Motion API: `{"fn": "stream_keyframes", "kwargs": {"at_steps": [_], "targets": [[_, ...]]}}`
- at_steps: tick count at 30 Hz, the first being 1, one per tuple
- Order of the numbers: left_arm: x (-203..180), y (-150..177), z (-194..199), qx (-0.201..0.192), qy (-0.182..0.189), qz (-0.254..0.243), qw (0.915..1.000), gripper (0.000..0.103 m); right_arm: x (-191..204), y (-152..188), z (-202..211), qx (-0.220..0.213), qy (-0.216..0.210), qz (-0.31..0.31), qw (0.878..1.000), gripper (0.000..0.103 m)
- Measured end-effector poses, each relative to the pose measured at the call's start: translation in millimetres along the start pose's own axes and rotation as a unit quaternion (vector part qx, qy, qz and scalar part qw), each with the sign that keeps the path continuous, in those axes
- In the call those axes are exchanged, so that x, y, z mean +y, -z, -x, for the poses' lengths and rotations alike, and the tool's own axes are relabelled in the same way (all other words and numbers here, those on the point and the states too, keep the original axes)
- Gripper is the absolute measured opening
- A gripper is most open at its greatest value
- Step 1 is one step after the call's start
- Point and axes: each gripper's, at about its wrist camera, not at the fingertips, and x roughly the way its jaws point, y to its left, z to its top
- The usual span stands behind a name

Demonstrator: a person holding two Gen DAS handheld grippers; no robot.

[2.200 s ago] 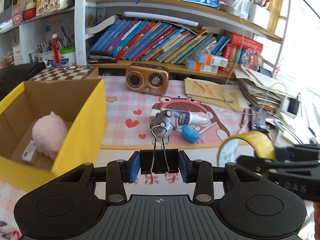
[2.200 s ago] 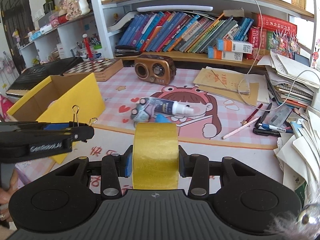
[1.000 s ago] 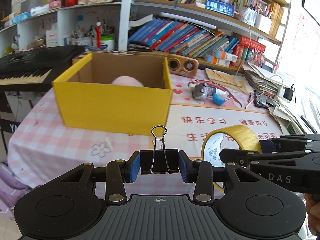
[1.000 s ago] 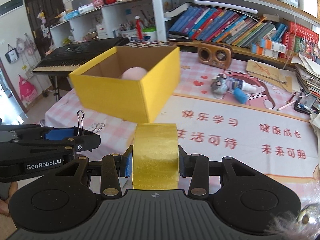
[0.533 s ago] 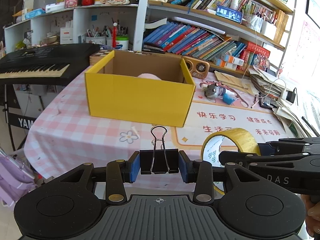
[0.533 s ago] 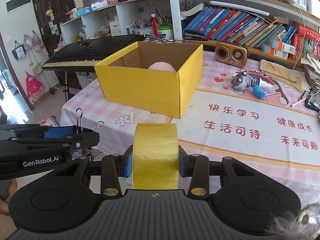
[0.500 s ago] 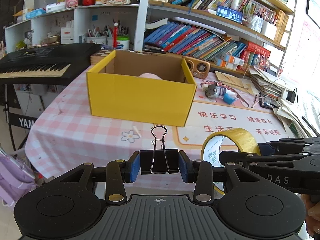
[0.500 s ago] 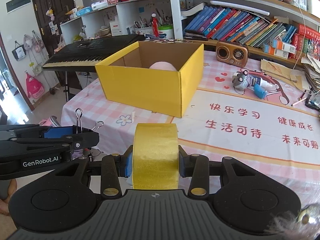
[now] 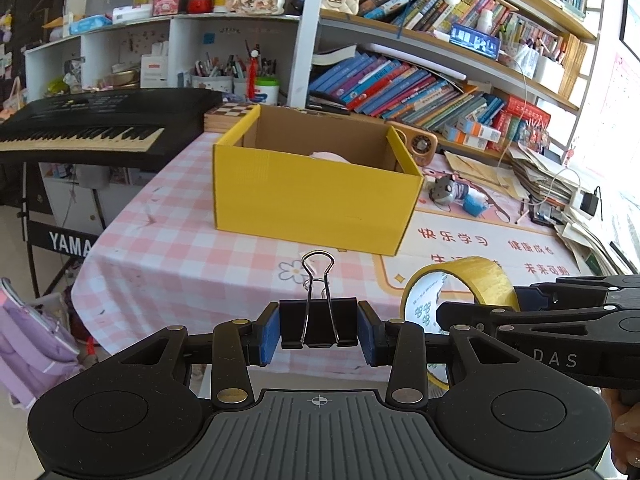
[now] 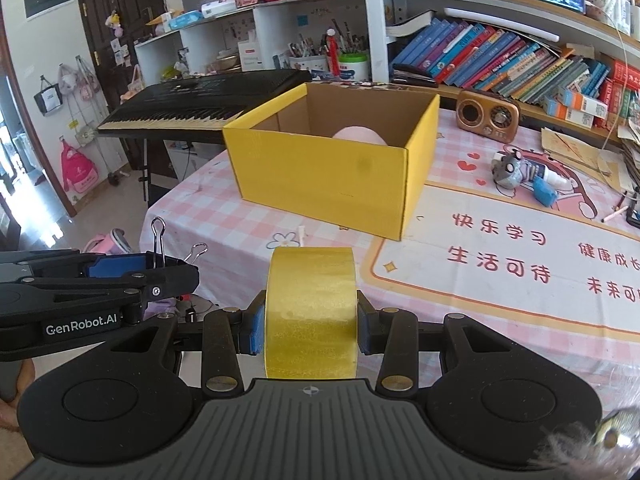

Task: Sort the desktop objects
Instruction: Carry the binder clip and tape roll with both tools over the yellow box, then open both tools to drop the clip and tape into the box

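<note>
Now both tongs carry something, and both are well back from the yellow box, which stands on the surface ahead of them with its open top up. The left tongs are closed on a black binder clip, its wire handles standing upright. The right tongs are closed on a roll of yellow tape, held by its two flat sides with the round face forward. From the left wrist view the box lies straight ahead and higher in the picture; from the right wrist view it lies ahead and a little to the left. I judge the left hand has the more direct line to the opening. The box shows its long side to both cameras, so each load must pass over this near wall. A pink soft thing already lies inside, toward the right.
</note>
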Motion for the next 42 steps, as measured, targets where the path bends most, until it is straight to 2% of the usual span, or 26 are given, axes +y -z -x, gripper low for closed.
{"fn": "stream_keyframes", "kwargs": {"at_steps": [18, 26, 31, 38, 42], "targets": [[18.5, -14.0, -16.1, -0.003, -0.01, 0.017, 0.9998, 0.038, 1.6, -20.6, -23.9, 0.009, -0.009, 0.016, 1.0, 0.039], [19.5, -35.5, -33.7, -0.01, -0.02, 0.012, 0.9997, 0.038, -11.9, -42.0, -37.0, -0.003, -0.017, 0.015, 1.0, 0.039], [18.4, -58.2, -47.5, -0.025, -0.022, 0.012, 0.9994, 0.038, -27.8, -67.3, -42.1, -0.023, -0.02, 0.006, 1.0, 0.039], [14.9, -106.6, -74.0, -0.06, -0.029, -0.001, 0.9978, 0.038, -51.3, -126.4, -44.9, -0.089, -0.03, 0.013, 0.995, 0.039], [10.6, -132.9, -98.0, -0.071, -0.037, -0.008, 0.9968, 0.038, -64.3, -155.4, -62.3, -0.106, -0.029, 0.025, 0.994, 0.039]]}}
